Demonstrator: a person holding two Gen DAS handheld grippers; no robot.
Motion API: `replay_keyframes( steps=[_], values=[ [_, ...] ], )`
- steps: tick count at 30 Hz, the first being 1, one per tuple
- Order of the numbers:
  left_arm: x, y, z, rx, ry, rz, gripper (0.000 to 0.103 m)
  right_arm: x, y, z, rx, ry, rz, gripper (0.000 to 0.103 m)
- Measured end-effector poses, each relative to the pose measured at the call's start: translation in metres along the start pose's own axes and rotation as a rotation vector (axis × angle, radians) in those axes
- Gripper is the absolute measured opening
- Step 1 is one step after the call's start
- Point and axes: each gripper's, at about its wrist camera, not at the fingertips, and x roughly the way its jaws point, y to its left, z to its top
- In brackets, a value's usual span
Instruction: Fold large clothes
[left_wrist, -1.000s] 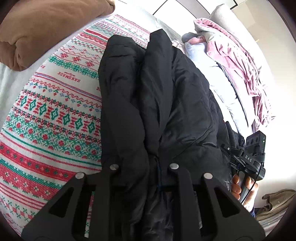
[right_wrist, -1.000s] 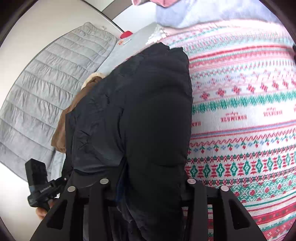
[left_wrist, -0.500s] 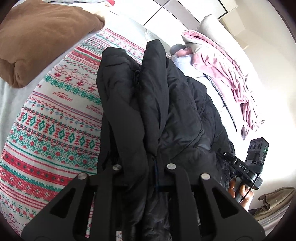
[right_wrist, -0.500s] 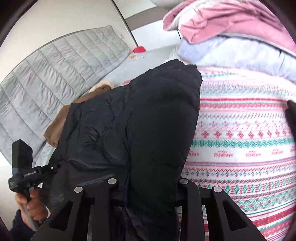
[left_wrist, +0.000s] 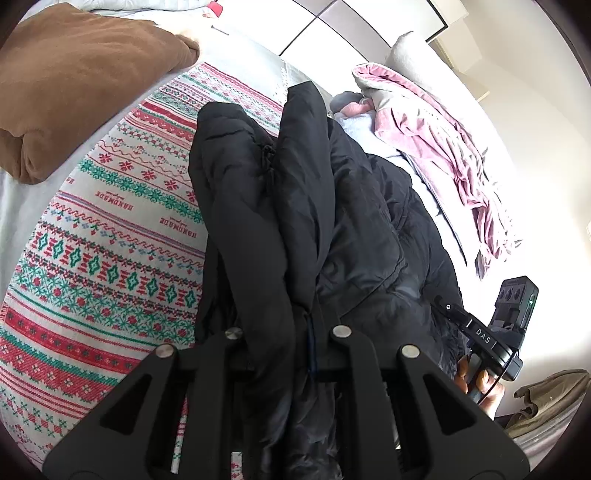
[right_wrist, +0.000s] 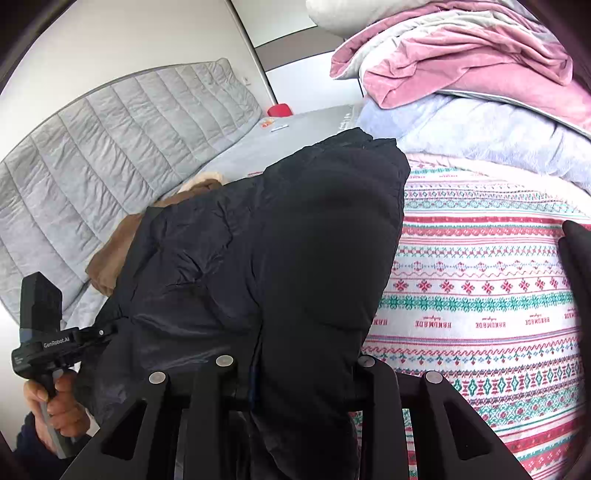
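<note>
A black puffer jacket (left_wrist: 303, 229) hangs bunched over a bed, held up by both grippers. In the left wrist view my left gripper (left_wrist: 286, 332) is shut on a thick fold of its hem, and the jacket runs away from the jaws toward the pillows. My right gripper (right_wrist: 295, 361) is shut on another bunched part of the jacket (right_wrist: 295, 258), which fills the space between its fingers. Each view shows the other tool in a hand beside the jacket: the right gripper's body (left_wrist: 491, 332) and the left gripper's body (right_wrist: 40, 332).
A red, green and white patterned blanket (left_wrist: 103, 236) covers the bed under the jacket. A brown cushion (left_wrist: 74, 74) lies at the far left. Pink and pale blue bedding (right_wrist: 461, 66) is piled at the head. A grey quilted headboard (right_wrist: 110, 166) stands behind.
Both grippers have lifted the jacket higher off the blanket. The right view has rolled and tipped up, bringing the pink bedding into sight, and the right jaws have narrowed on the fabric.
</note>
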Motion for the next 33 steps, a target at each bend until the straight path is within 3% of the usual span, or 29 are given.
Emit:
replay_keyframes(
  steps=[12,21,29,33],
  values=[
    [-0.002,-0.034,0.006,0.023,-0.029,-0.069,0.017,-0.041,-0.018,0.011,0.000,-0.092,-0.018,0.027],
    [0.017,-0.080,-0.003,0.043,-0.006,-0.123,0.017,-0.083,-0.058,0.010,0.039,-0.150,-0.050,0.025],
    [0.047,-0.181,-0.021,0.111,0.012,-0.259,0.017,-0.182,-0.123,0.017,0.040,-0.272,-0.116,0.022],
    [0.073,-0.241,-0.038,0.172,0.053,-0.314,0.017,-0.239,-0.174,0.020,0.057,-0.284,-0.170,0.022]
  ],
)
